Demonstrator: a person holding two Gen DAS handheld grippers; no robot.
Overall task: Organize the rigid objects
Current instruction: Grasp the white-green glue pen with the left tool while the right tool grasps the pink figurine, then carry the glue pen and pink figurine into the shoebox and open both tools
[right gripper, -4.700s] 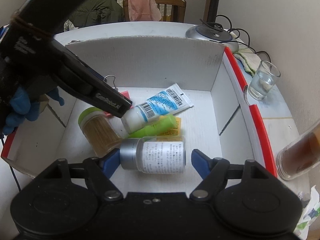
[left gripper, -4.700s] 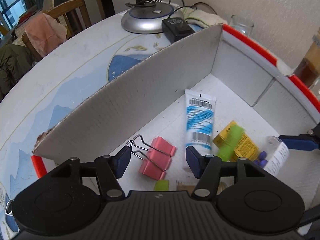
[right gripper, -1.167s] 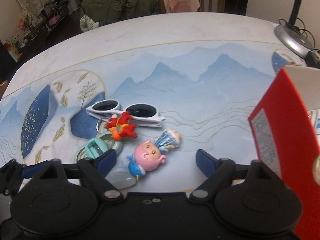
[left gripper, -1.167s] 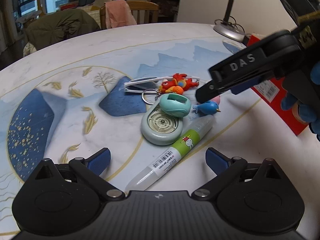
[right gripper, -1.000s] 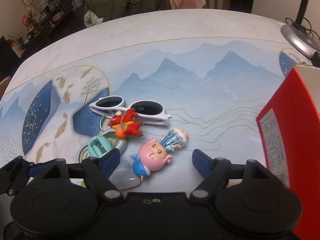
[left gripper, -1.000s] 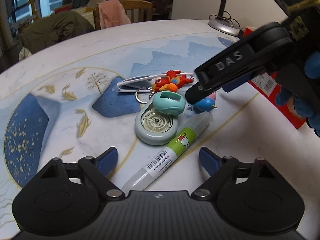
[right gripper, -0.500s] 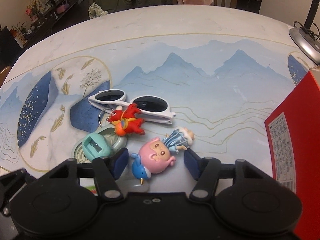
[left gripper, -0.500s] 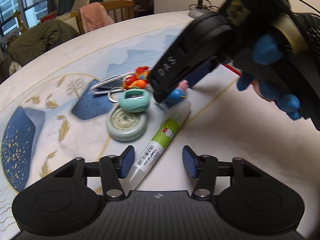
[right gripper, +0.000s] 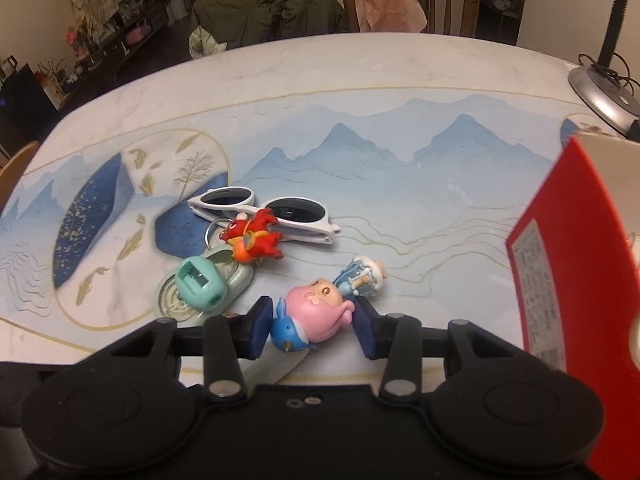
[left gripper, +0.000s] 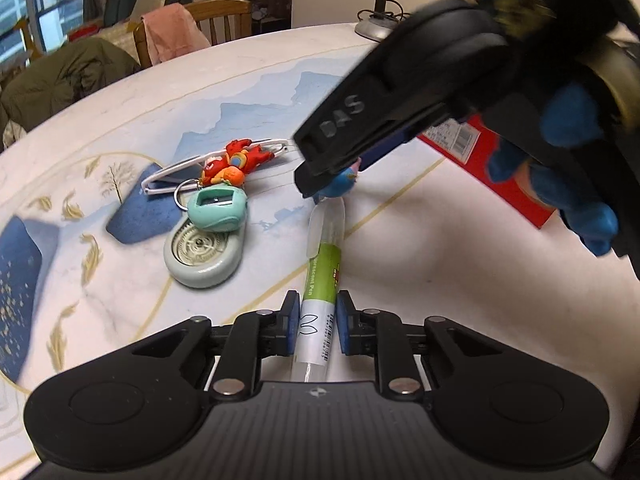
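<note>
**Both grippers on target at the table**

We have the left gripper pinching the pen, blue pads pressed against its white lower barrel, the green label and clear cap pointing away across the table. The pen lies flat, its cap end just beside the pink toy.

On the other side, our right gripper has its fingers closed in around that pink toy, the one with the blue bird at its front. The left pad touches the bird; the right pad sits right at the pink body, though we cannot tell if it truly presses. The toy rests on the table, near the box, whose red wall stands at the right.

Just to the left we see the teal sharpener sitting on the round grey-green disc, the red figure on its key ring, and the white sunglasses behind them, all bunched together.
</note>
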